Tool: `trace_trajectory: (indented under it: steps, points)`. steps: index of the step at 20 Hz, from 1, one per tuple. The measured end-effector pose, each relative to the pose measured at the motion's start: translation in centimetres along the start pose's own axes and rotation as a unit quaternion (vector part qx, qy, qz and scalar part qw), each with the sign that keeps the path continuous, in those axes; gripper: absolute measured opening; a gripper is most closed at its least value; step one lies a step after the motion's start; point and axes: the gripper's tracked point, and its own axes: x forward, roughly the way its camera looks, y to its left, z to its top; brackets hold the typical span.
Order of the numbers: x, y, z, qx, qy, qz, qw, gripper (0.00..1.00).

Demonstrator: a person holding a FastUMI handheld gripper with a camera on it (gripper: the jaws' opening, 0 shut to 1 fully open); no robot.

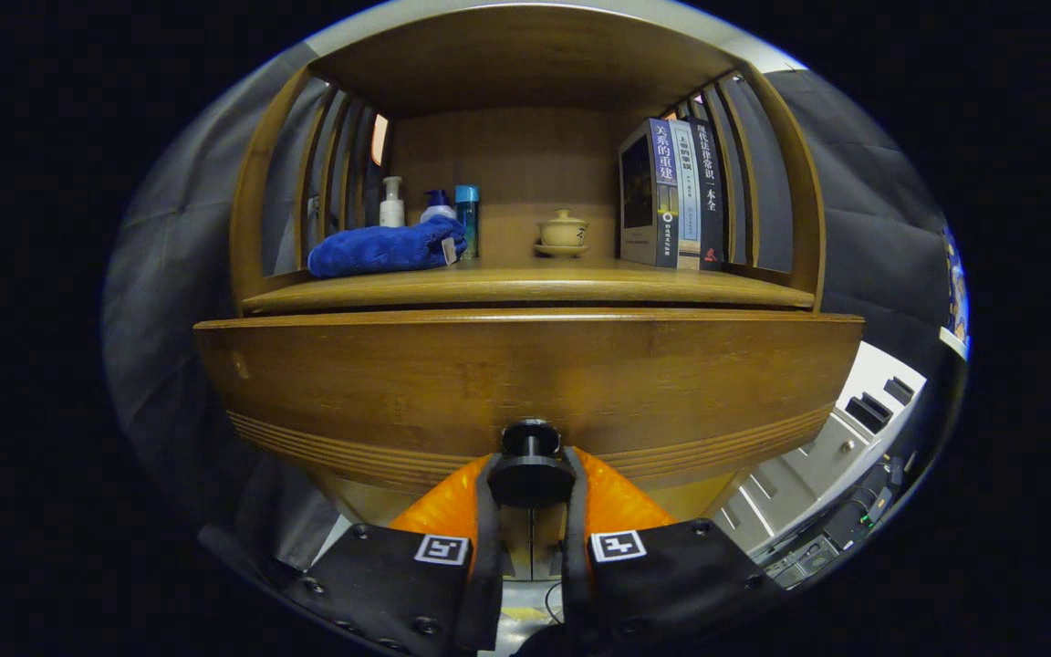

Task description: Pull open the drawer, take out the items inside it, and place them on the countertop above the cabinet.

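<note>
Clamping the fingers [487, 511] of the gripper [530, 497] on the black knob [530, 476] held between them, drawer front [525, 383] just beyond, risking a slip off the round knob if pulled off-axis.

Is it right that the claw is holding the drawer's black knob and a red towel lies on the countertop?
Not quite. The towel is blue, not red, as the gripper view shows. The rest holds: the claw grips the drawer's black knob, and the towel lies on the countertop.
</note>
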Motion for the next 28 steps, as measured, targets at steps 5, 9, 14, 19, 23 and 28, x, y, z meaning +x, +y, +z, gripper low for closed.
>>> trace_trajectory:
  steps: [5,9,14,19,23,28]
  points:
    - [-2.7,0.0,-0.8,0.012,0.009,-0.001,1.0,0.35]
    - [-4.2,0.1,-1.2,0.02,0.017,-0.006,1.0,0.29]
    - [-6.3,0.2,-1.9,0.02,0.022,-0.002,1.0,0.3]
    - [-9.6,0.2,-4.0,0.007,0.04,0.0,0.999,0.3]
    - [-13.4,0.4,-5.7,0.002,0.052,0.006,0.999,0.29]
    - [-13.6,0.4,-5.7,-0.009,0.046,0.001,0.999,0.29]
